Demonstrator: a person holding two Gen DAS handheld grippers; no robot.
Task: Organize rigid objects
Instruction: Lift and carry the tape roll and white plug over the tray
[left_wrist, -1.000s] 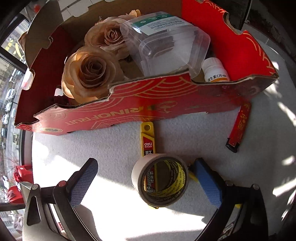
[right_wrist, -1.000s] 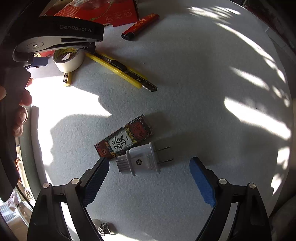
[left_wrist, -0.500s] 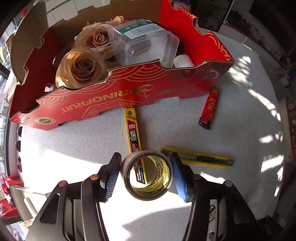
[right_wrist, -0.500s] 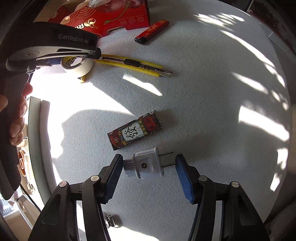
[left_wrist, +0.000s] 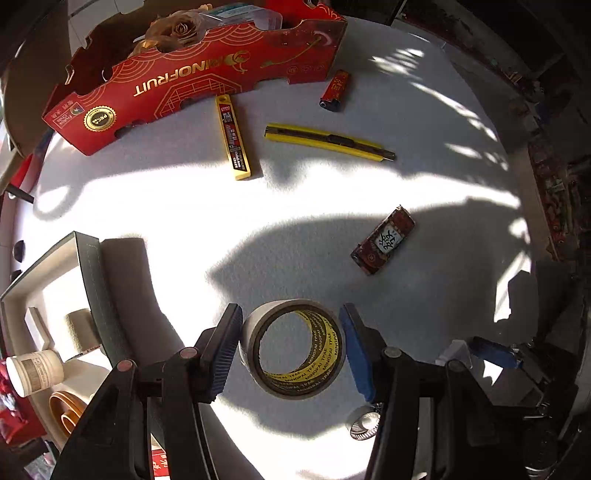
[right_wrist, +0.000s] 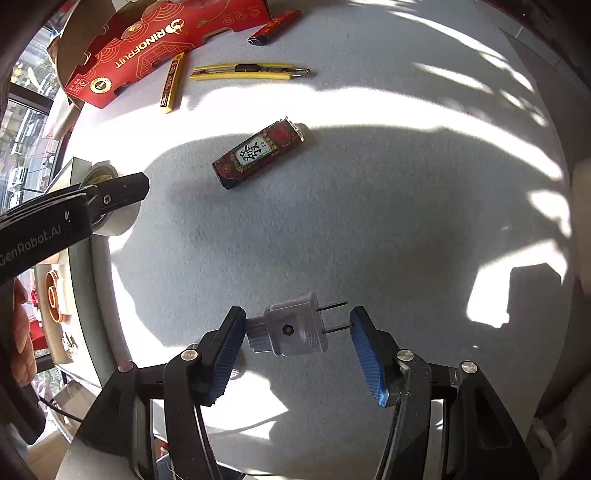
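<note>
Tape roll (left_wrist: 291, 349), plug (right_wrist: 295, 328): one each.

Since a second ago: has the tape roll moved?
Yes. The tape roll, clamped in the left gripper, is lifted and carried away from the red box, toward the tray.

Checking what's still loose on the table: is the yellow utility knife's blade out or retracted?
Cannot tell for sure. The yellow utility knife lies flat on the table; a short dark tip shows at one end, too small to read.

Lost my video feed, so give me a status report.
Left claw shut on tape roll, lifted off table. Right claw shut on white plug, end to end. Nothing in the way.
</note>
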